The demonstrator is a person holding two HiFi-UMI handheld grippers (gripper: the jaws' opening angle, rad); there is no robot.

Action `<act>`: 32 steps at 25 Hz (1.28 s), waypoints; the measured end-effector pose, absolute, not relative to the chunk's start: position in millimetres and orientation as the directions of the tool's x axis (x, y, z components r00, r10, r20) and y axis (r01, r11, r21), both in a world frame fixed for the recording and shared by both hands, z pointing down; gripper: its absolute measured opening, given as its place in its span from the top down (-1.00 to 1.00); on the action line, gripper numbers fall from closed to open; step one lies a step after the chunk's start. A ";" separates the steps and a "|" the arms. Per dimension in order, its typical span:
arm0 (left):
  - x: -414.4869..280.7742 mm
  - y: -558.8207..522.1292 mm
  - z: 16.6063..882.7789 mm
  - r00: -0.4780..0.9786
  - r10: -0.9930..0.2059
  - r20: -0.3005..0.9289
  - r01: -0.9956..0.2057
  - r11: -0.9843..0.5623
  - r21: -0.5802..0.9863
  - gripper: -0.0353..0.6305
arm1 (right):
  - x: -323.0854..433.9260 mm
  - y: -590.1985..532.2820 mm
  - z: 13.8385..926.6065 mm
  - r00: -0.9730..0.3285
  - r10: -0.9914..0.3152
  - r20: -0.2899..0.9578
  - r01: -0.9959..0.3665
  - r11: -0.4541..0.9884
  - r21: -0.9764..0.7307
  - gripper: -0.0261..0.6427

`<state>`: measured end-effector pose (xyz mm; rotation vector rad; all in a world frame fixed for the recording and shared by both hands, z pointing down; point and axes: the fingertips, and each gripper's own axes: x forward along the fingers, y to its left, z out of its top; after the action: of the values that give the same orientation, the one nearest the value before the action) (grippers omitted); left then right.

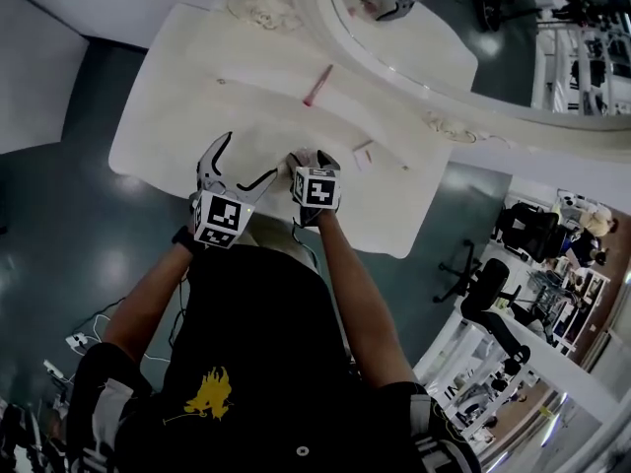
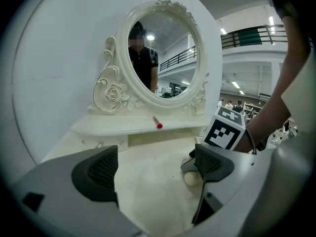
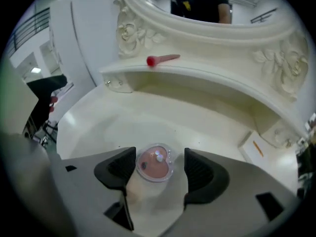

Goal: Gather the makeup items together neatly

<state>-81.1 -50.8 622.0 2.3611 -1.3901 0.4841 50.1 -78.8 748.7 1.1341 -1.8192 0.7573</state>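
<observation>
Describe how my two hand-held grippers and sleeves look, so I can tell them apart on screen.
They match. The left hand-held gripper and right hand-held gripper both have light grey bodies, black ribbed pads and a black-and-white marker cube. The shirt is black and short-sleeved, with a yellow emblem. Only the left wrist carries a dark wristband.

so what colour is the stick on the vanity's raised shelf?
Pink stick, red at one end; clearest in the right gripper view.

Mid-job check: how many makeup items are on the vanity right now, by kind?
Pink-red slim stick: 1
Round clear compact with pink powder: 1
Small white box with orange mark: 1
Total: 3 clearly seen
</observation>
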 end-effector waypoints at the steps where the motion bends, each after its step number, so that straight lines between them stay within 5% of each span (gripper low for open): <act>1: -83.8 -50.5 621.9 0.454 -0.760 0.465 -0.884 -0.448 0.132 -0.59 | 52.1 -79.4 749.7 -0.235 -0.421 0.876 -0.925 0.374 -0.068 -0.05; 10: -82.6 -51.5 620.5 0.450 -0.760 0.468 -0.886 -0.447 0.126 -0.59 | 52.8 -76.7 749.8 -0.240 -0.383 0.892 -0.897 0.440 -0.053 0.18; 32: -90.5 -77.0 588.6 0.435 -0.774 0.460 -0.892 -0.439 0.106 -0.59 | 58.2 -94.0 728.4 -0.318 -0.337 0.886 -0.782 0.622 -0.044 0.19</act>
<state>-90.5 -77.0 588.6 2.3588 -1.4264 0.4956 58.2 -94.0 728.4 0.8887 -1.9084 0.5964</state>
